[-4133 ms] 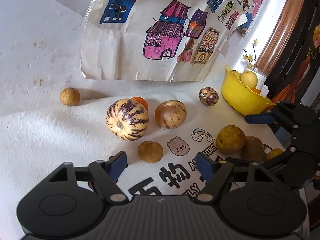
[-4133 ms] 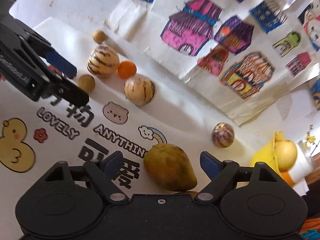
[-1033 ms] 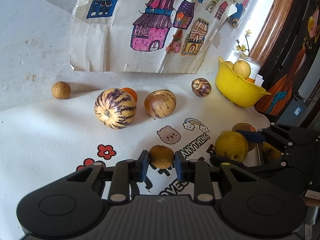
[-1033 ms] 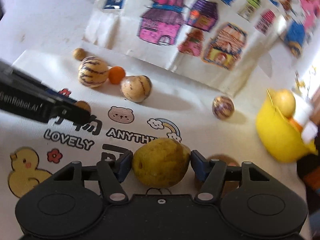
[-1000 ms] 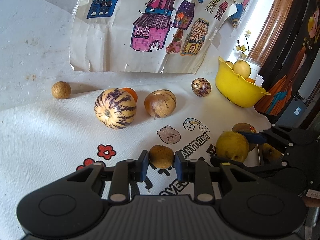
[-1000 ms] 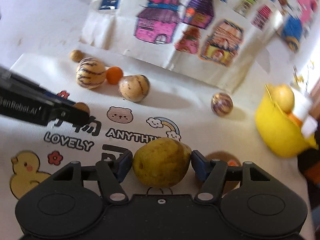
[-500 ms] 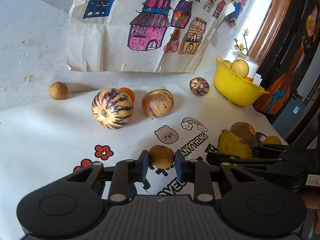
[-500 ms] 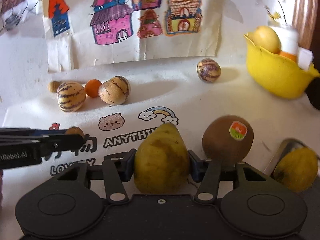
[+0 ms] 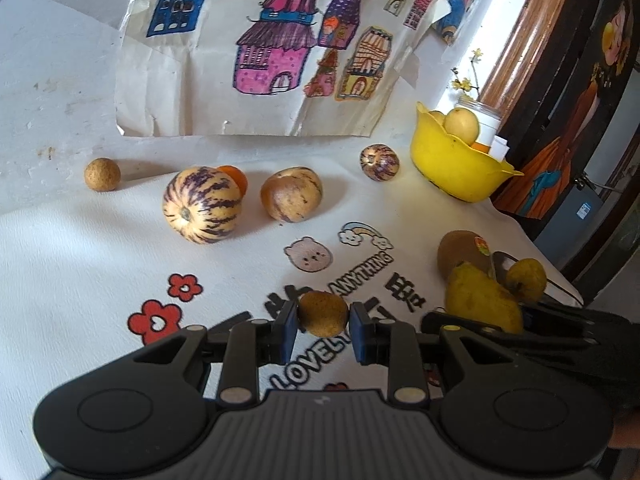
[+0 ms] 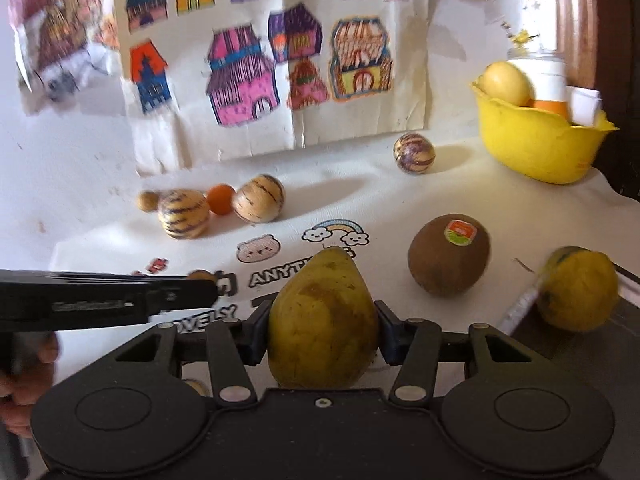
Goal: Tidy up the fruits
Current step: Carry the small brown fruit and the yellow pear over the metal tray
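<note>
My left gripper is shut on a small round brown fruit, held just above the printed white cloth. My right gripper is shut on a large yellow-green pear-shaped fruit, tip pointing away, both pads pressed on its sides. In the left wrist view the right gripper and its fruit sit low at the right. The yellow bowl with a pale fruit in it stands at the back right.
On the cloth lie a striped melon, an orange, a paler melon, a small striped fruit, a brown ball, a stickered brown fruit and a yellow fruit. Drawings cover the wall.
Both grippers, open four seconds ago, now grip fruit. In the last second the right gripper rolled and shifted with the yellow-green fruit, whose tip now points away. The left gripper barely moved.
</note>
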Available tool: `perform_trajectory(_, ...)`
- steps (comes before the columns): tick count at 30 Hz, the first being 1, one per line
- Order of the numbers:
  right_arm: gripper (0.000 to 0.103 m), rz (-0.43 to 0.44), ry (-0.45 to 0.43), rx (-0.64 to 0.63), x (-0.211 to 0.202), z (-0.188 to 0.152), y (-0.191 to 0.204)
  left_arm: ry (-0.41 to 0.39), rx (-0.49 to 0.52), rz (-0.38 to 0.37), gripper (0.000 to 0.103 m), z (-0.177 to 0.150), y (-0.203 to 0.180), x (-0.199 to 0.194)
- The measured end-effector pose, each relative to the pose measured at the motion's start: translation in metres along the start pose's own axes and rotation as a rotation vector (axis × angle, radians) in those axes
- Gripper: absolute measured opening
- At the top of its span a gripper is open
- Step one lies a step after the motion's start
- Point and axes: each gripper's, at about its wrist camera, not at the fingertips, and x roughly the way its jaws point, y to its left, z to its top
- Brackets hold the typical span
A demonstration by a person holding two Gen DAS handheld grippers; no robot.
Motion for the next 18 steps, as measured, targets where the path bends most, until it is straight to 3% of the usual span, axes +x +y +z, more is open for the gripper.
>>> perform_trajectory(5, 0.054, -0.009, -0.054, 0.048, -0.044, -0.008, -0.012, -0.003, 0.024, -0.034, 0.03, -0.002, -0.016, -0.005)
perform_trajectory(10, 0.054, -0.072, -0.086, 0.082, -0.08, -0.019, -0.034, 0.005, 0.055, -0.089, 0.03, -0.009, -0.037, -0.006)
perform_trajectory(18, 0.054, -0.168, -0.096, 0.124, -0.103, -0.049, -0.07, 0.019, 0.145, -0.222, 0.03, -0.023, -0.075, -0.011)
